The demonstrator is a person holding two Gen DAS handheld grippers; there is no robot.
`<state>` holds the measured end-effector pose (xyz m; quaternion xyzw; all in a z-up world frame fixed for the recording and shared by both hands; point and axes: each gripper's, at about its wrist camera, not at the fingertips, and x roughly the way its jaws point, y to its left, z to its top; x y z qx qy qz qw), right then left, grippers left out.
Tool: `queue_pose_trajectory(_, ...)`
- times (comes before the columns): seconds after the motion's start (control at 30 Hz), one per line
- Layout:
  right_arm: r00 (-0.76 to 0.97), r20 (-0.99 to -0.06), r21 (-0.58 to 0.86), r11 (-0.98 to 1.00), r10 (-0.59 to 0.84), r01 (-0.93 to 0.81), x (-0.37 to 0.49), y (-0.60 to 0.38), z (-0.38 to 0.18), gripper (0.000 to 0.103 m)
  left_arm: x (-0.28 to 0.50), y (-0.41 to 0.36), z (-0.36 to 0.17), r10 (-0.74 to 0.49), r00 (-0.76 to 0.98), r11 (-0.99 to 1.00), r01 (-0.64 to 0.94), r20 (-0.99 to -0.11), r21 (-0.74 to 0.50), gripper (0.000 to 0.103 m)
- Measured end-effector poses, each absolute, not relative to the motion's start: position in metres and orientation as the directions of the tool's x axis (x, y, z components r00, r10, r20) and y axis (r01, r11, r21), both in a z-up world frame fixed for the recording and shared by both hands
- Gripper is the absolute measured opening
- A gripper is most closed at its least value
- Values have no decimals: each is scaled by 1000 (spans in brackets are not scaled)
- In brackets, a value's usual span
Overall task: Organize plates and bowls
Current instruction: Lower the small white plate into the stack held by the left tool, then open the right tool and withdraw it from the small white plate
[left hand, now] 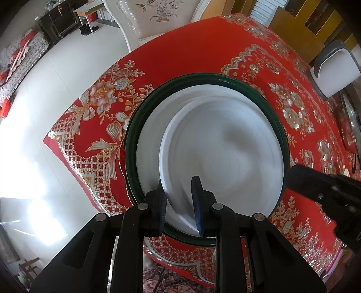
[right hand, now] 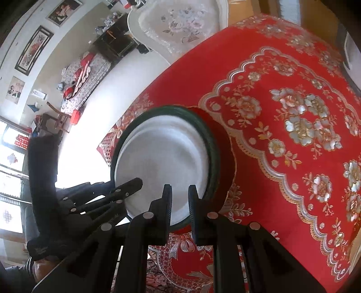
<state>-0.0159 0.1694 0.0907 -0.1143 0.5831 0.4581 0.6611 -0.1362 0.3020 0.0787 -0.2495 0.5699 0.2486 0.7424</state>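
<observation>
1. The left wrist view looks from just behind the left gripper [left hand: 179, 202], steeply down along its two fingers. It is very near the stack of plates [left hand: 216, 139], which fills the middle of the picture.
2. The right wrist view looks from behind the right gripper [right hand: 179, 202], also downward but less steeply, from the other side of the stack [right hand: 162, 164] and a little further from it.
3. Both views share the plates, the red tablecloth [left hand: 185, 56] [right hand: 282, 157] and the white chair [left hand: 158, 15] [right hand: 180, 24] behind the table.
4. Each view also catches the other gripper at its edge.
</observation>
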Motion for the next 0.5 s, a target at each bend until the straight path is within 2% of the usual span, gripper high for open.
queue_pose_trajectory(0.2, -120, -888, 378, 557, 444, -739, -19, 173, 79, 15, -137, 302, 82, 117, 233, 755, -653, -965, -66, 23)
queue_pose_trajectory(0.27, -125, -889, 378, 554, 440, -742, -21, 175, 77, 15, -138, 302, 86, 135, 243, 755, -653, -961, -59, 30)
queue_pose_trajectory(0.33, -128, -891, 376, 552, 435, -744, -23, 177, 75, 15, -139, 303, 91, 142, 258, 754, -653, -956, -64, 34)
queue_pose_trajectory(0.4, -130, -894, 373, 551, 429, -747, -24, 179, 74, 15, -140, 304, 97, 169, 258, 755, -654, -951, -43, 42)
queue_pose_trajectory(0.43, -130, -894, 372, 550, 428, -748, -24, 179, 73, 15, -141, 304, 101, 190, 265, 756, -654, -945, -31, 51)
queue_pose_trajectory(0.5, -134, -895, 374, 550, 426, -747, -23, 180, 72, 15, -143, 305, 107, 208, 279, 754, -657, -937, -28, 54)
